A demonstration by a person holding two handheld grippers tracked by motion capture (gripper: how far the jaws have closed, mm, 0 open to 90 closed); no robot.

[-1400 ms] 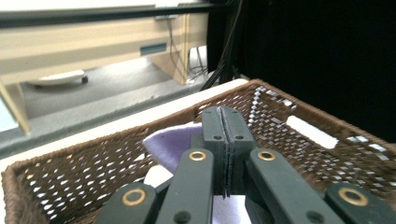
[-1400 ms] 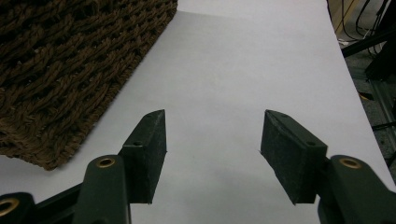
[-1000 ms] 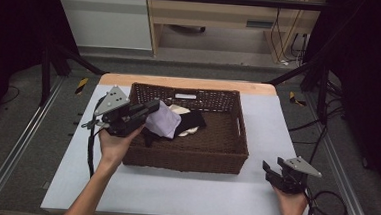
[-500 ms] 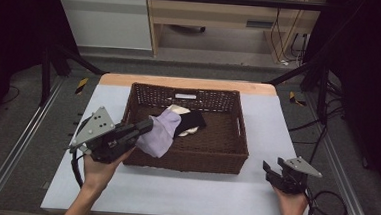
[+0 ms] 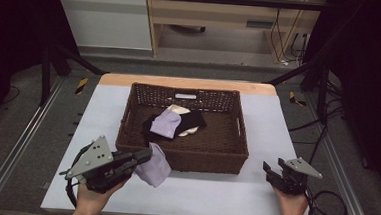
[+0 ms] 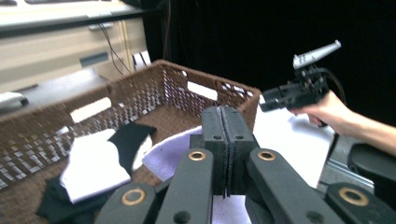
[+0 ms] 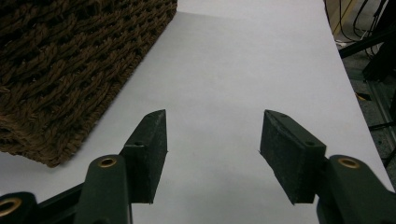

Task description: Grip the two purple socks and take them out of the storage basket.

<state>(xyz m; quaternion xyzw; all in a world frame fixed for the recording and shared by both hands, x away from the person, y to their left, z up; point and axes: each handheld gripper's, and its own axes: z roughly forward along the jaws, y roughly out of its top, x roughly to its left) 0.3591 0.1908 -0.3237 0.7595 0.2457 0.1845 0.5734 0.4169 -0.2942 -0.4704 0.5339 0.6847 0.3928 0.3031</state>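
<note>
A lilac cloth (image 5: 154,164) is clamped in the left gripper (image 5: 143,157), in front of the wicker basket (image 5: 195,159). Its pinched edge is hidden by the jaws. The right gripper (image 7: 212,140) is held with jaws apart, empty.

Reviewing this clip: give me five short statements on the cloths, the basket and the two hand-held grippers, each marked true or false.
1. The left hand-held gripper is shut on a lilac cloth. True.
2. That cloth hangs over the middle of the basket. False: it hangs outside the basket's front wall, over the table.
3. The right hand-held gripper holds a black cloth. False: its jaws stand open with nothing between them.
4. Another lilac cloth lies in the basket on a black cloth. True.
5. The basket is white plastic. False: it is brown wicker.
</note>
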